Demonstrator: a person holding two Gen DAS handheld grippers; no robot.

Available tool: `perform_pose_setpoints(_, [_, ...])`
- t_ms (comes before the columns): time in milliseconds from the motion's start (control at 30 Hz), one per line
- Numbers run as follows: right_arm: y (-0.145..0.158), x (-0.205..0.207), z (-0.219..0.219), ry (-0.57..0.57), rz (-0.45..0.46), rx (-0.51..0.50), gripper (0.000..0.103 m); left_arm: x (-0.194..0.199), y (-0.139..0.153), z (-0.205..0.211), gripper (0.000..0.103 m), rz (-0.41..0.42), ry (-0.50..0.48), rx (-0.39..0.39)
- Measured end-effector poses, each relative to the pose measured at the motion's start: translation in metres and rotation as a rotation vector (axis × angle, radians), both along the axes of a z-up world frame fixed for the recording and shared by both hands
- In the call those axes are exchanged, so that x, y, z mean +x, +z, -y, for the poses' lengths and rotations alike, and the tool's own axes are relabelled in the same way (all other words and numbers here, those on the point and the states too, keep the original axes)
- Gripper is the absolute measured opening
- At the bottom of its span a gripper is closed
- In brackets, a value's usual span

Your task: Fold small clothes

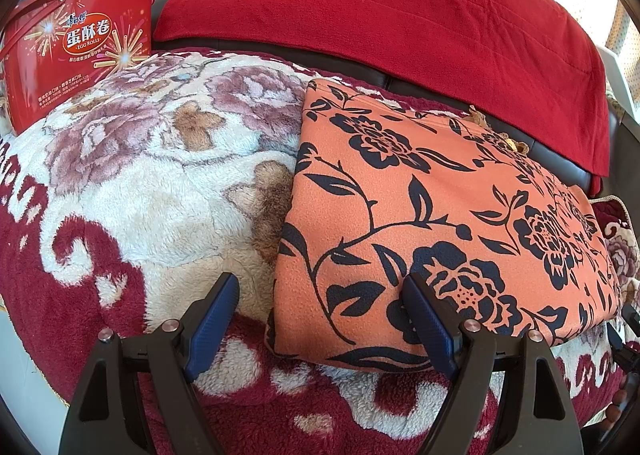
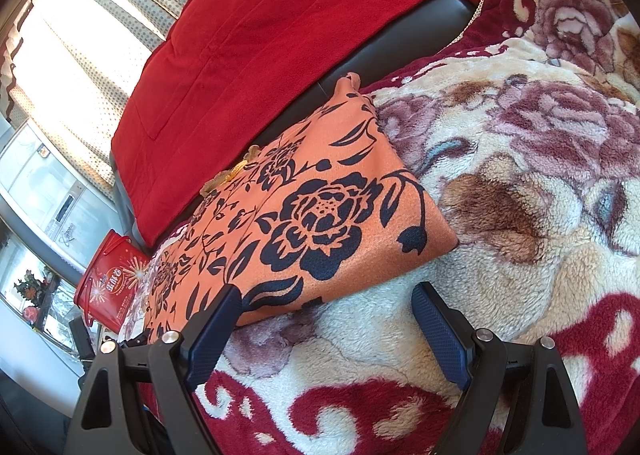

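Observation:
An orange garment with a black flower print (image 1: 440, 215) lies folded into a flat rectangle on a fluffy floral blanket (image 1: 140, 183). It also shows in the right wrist view (image 2: 304, 215). My left gripper (image 1: 320, 287) is open and empty, its fingers straddling the garment's near left corner just above it. My right gripper (image 2: 326, 295) is open and empty at the garment's near right edge, over the blanket (image 2: 500, 195).
A red fleece cloth (image 1: 380, 7) drapes over the dark sofa back behind the garment, also in the right wrist view (image 2: 260, 35). A red egg-roll tin (image 1: 76, 43) stands at the blanket's far left. A curtain (image 2: 100, 35) hangs behind.

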State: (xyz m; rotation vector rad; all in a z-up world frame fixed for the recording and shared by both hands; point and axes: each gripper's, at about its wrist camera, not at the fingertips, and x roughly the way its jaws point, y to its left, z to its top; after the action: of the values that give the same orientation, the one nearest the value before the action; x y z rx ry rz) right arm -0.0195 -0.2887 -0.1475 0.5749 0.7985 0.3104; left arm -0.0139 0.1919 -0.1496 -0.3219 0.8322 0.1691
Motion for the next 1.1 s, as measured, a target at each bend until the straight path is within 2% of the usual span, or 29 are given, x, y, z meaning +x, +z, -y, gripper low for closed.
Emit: perform_pose_setpoints(1100, [0.0004,0.0027,-0.0053,0.020,0.011,-0.035,0.095,0.0005,-0.0007,-0.0027,0.085,-0.002,-0.002,0.013])
